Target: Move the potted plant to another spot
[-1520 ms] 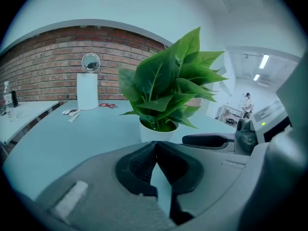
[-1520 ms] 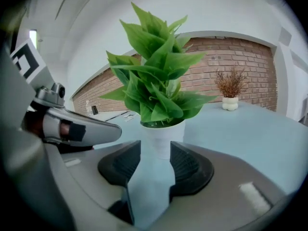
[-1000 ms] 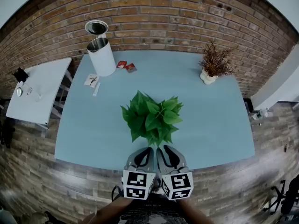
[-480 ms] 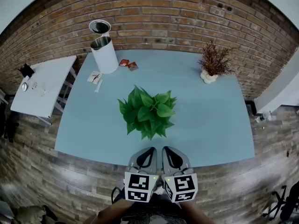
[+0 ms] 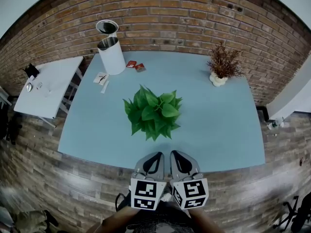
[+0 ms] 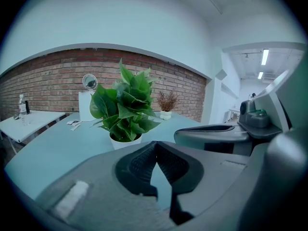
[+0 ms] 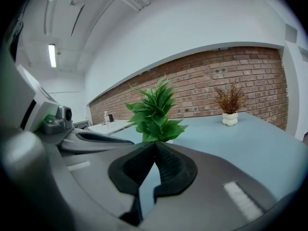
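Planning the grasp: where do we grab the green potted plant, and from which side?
Probably the white pot, taken low from the near side: the leaves spread wider than it and hide it from above.

The bushy green-leaved potted plant (image 5: 152, 111) stands upright in a small round white pot (image 6: 126, 141), resting on the pale blue tabletop (image 5: 218, 125) roughly at its middle. Its broad, glossy leaves spread outward on all sides and hide the pot from above.
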{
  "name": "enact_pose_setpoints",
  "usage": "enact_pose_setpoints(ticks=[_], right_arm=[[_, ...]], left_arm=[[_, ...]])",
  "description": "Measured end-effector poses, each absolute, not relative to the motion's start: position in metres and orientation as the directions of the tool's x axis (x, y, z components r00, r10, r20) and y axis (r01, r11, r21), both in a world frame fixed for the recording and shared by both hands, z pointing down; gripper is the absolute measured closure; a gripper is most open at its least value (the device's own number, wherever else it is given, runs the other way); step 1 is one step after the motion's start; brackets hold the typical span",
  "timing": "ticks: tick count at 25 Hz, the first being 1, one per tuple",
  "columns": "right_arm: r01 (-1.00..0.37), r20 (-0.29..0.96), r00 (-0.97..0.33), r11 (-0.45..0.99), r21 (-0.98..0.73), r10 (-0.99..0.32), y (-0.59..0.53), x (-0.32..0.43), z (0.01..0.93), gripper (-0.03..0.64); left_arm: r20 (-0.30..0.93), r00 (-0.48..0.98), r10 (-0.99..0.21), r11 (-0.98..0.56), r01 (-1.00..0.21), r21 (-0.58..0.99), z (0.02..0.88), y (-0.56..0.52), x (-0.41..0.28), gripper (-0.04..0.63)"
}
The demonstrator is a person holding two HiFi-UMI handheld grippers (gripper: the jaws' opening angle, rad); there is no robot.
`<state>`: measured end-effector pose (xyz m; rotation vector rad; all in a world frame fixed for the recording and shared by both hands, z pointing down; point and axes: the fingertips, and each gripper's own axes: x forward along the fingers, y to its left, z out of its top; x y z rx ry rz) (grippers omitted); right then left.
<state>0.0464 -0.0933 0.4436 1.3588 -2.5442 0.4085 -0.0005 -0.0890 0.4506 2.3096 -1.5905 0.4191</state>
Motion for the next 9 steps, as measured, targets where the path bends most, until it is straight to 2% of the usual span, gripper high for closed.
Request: enact_pose_setpoints(ticks=[9], right_arm=[[-0.827, 0.319, -0.558, 0.544, -0.141, -0.766, -0.0943, 0.0466, 0.4392, 0.612]], left_arm=[[0.408, 0.337, -0.848, -0.337, -0.938, 0.075, 0.4491, -0.0900, 0.0017, 0.592]])
